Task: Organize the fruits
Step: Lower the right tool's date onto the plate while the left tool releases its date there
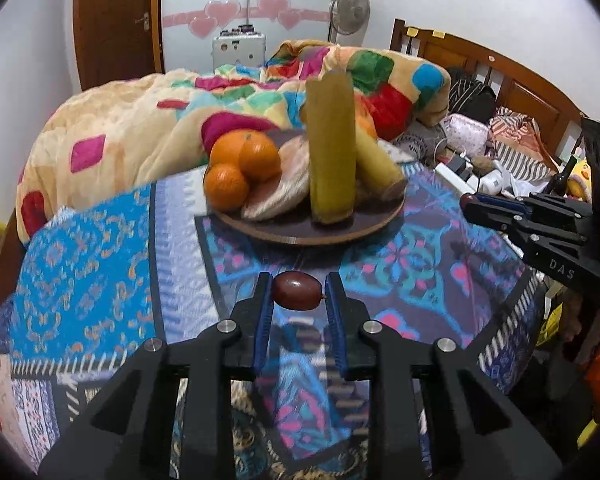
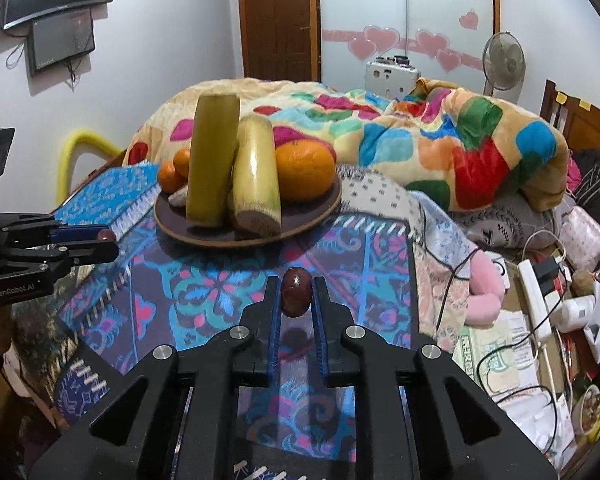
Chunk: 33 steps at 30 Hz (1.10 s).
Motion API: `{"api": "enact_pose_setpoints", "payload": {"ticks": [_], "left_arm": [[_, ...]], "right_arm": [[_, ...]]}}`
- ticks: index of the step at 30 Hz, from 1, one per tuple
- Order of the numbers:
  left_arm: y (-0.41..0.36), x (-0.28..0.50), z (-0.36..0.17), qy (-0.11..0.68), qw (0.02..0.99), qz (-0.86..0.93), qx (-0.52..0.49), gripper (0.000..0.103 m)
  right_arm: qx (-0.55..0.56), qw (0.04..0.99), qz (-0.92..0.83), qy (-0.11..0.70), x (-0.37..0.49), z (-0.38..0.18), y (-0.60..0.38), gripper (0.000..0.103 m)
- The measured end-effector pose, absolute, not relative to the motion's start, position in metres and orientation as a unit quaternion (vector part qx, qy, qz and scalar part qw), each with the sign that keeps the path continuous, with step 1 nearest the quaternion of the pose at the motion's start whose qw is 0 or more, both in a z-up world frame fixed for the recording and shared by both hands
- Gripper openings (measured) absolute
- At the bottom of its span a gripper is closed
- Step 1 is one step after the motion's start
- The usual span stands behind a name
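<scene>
Left gripper (image 1: 298, 294) pinches a small dark-red oval fruit (image 1: 297, 291), looks like a jujube or date, held sideways between the blue pads, lifted off the patterned tablecloth (image 1: 100, 240). Right gripper (image 2: 296, 294) pinches a second dark-red fruit (image 2: 296, 291), this one upright between its pads, also above the cloth. Each gripper shows in the other's view: right one at the right edge of the left wrist view (image 1: 466, 202), left one at the left edge of the right wrist view (image 2: 107, 236), both with a red fruit at the tips. Farther back on the table sits a round dark plate (image 1: 372, 228) holding three oranges (image 1: 256, 158), two yellow-green cut sugarcane pieces (image 1: 332, 148) standing or leaning, and a pale beige item (image 1: 284, 184), can't tell what. Plate is past both grippers, roughly centered in the left wrist view, left of center in the right wrist view. Behind the table is a bed with a multicolor blanket (image 1: 140, 120), a standing fan (image 1: 350, 10), a brown door (image 1: 114, 20). To the right there is clutter with cables and a power strip (image 2: 534, 300).
</scene>
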<state>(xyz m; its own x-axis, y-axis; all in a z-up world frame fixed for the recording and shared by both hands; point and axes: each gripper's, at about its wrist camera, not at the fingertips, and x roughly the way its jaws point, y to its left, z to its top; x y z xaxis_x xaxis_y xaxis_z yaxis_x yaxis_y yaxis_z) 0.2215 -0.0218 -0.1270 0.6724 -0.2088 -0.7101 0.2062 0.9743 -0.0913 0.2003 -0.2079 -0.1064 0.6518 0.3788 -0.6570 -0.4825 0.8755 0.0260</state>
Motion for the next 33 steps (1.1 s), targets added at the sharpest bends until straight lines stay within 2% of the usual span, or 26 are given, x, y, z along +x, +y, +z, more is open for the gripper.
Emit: {"api": "enact_pose_setpoints", "payload": {"ticks": [16, 30, 33], "left_arm": [[-0.027, 0.268, -0.123, 0.382, 0.919, -0.101, -0.008, 0.026], [-0.026, 0.284, -0.134, 0.398, 0.912, -0.099, -0.019, 0.026], [-0.023, 0.286, -0.136, 0.404, 0.909, -0.098, -0.029, 0.029]], "right_arm": [[-0.087, 0.911, 0.237, 0.325, 0.246, -0.094, -0.187, 0.013], [-0.075, 0.882, 0.254, 0.388, 0.286, -0.117, -0.179, 0.014], [-0.078, 0.881, 0.256, 0.39, 0.286, -0.117, -0.178, 0.016]]}}
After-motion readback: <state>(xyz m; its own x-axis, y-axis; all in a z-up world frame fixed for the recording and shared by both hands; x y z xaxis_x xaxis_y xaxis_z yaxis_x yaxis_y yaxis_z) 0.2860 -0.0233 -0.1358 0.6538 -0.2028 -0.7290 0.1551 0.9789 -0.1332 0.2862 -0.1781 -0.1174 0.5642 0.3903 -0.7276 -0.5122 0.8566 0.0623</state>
